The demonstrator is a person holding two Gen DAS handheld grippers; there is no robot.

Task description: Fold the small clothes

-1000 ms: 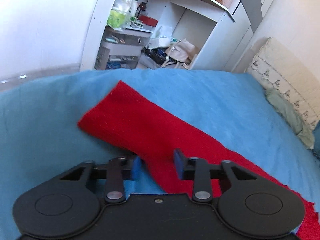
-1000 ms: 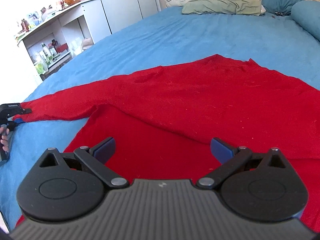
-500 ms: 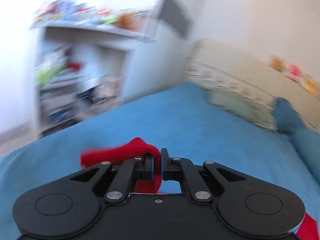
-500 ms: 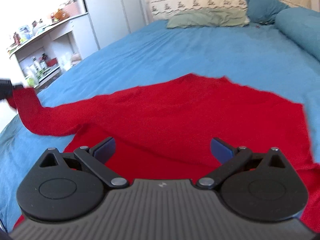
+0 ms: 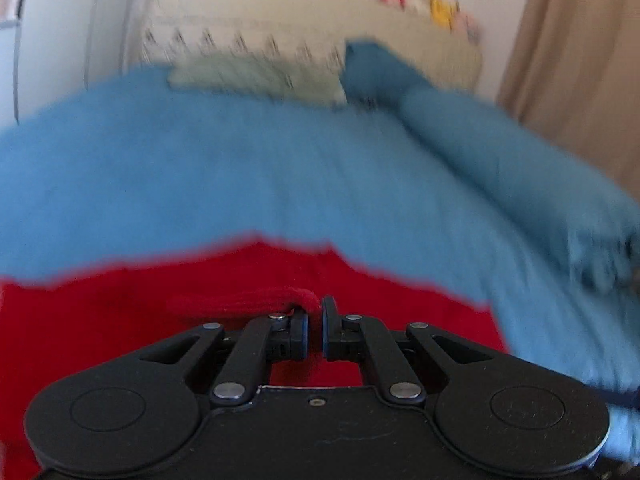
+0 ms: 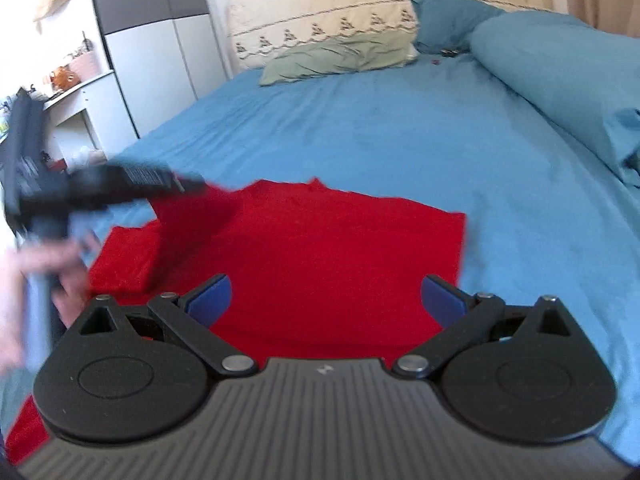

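Observation:
A red knitted sweater [image 6: 320,248] lies on the blue bed [image 6: 400,132]. My left gripper [image 5: 315,326] is shut on the end of the sweater's red sleeve [image 5: 256,300] and holds it above the sweater's body [image 5: 120,320]. In the right wrist view the left gripper [image 6: 192,184] shows blurred at the left, the sleeve hanging from it over the sweater's left side. My right gripper [image 6: 326,298] is open and empty, low over the sweater's near part.
A green pillow [image 6: 340,56], a blue pillow [image 6: 444,16] and a rolled blue duvet [image 6: 560,76] lie at the head and right side of the bed. A white desk [image 6: 80,92] and wardrobe [image 6: 152,32] stand to the left.
My left gripper has shut on the sleeve end, lifted it and swung it right, over the sweater's body. The right gripper has stayed open and has tilted up slightly.

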